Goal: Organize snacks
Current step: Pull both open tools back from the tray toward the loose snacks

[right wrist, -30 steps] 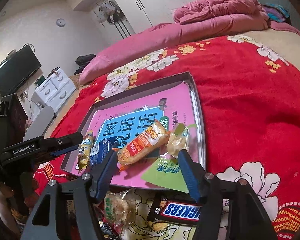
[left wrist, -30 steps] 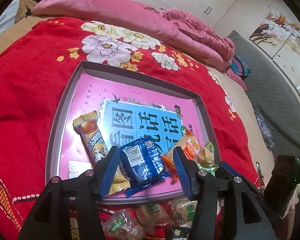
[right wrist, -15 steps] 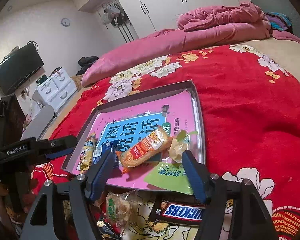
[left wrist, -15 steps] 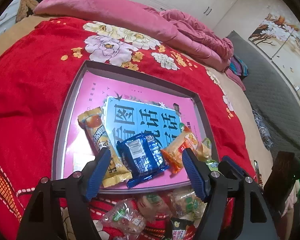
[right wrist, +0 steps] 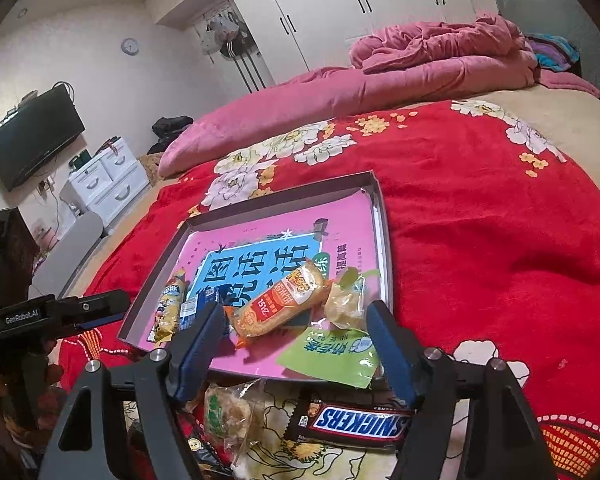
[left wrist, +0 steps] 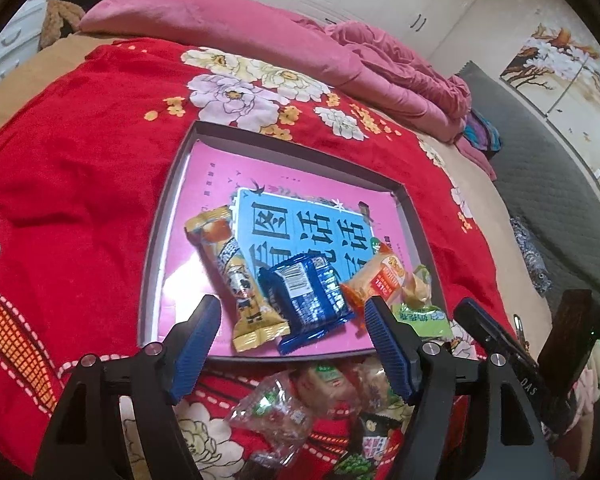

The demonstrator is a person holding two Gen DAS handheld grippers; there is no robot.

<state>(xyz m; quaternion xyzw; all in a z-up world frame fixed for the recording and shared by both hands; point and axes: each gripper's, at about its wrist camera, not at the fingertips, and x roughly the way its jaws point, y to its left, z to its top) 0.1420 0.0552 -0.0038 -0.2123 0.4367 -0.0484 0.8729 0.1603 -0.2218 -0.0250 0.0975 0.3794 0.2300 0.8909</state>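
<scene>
Left-wrist view looked down across a red floral blanket (left wrist: 80,168) to a shallow grey tray (left wrist: 156,240) with a pink printed sheet on its floor, and a rumpled pink quilt (left wrist: 380,68) lay heaped beyond it. Inside the tray, near the front rim, a yellow snack bar (left wrist: 240,276) lay beside a blue wrapped biscuit pack (left wrist: 304,296), with an orange-and-white cake pack (left wrist: 380,280) and a small pale candy (left wrist: 418,288) to the right; a green packet (right wrist: 332,354) hung over the front edge. Loose snacks sat on the blanket just outside the tray: a clear-wrapped pastry (left wrist: 274,412) and, in the right-wrist view, a Snickers bar (right wrist: 360,424). The left gripper (left wrist: 292,344) hung tilted downward over the tray's front rim, its jaws having just been opening, now wide apart with nothing pressed between the blue pads. The right gripper (right wrist: 296,348) hung likewise, jaws just spread and empty, the orange pack lying beyond them untouched. A wall-mounted television (right wrist: 32,132) and white drawers (right wrist: 104,180) stood off to the side.
</scene>
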